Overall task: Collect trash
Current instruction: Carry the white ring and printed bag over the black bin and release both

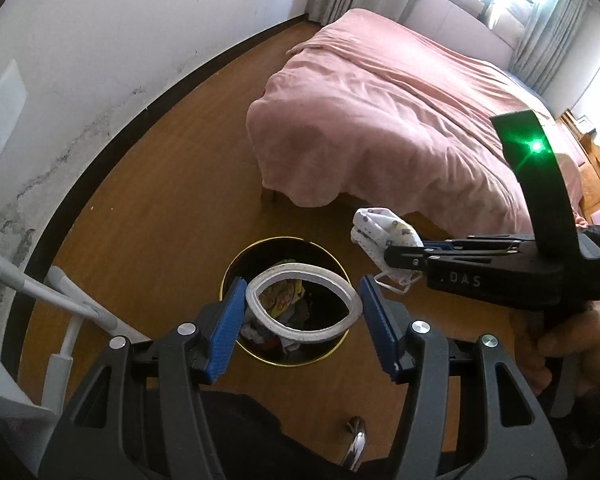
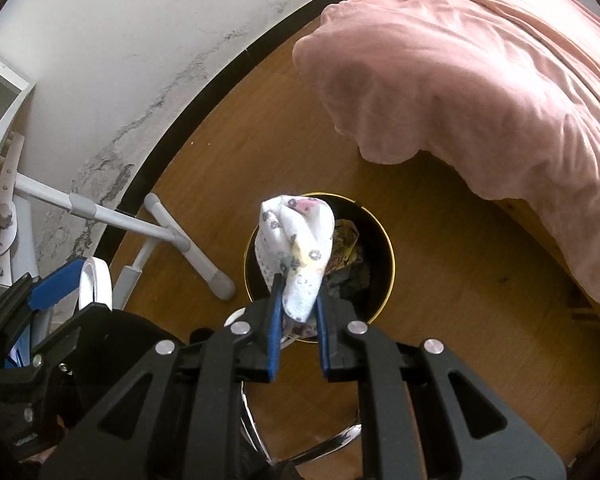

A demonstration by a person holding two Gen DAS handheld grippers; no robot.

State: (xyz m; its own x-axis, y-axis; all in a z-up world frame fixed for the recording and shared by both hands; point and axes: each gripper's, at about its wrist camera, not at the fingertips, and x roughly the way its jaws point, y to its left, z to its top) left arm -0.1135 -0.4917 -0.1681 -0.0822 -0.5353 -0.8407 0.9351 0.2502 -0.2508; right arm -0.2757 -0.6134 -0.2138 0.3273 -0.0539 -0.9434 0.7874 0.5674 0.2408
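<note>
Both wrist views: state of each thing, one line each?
left gripper: over the bin, jaws around the cup.
white cup: empty, squashed oval, mouth toward camera.
right gripper: over the bin, face mask between its fingers.
face mask: crumpled, printed, ear loop dangling.
trash bin: open, partly full of trash.
bed: covered by pink sheet.

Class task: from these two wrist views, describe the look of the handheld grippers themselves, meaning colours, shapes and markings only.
Left gripper and right gripper match: black angular frames with triangular cut-outs, silver round bolts, and ribbed blue pads on the fingers. The left view shows the right gripper's body lettered "DAS", with a curved black strip carrying a green light.
</note>
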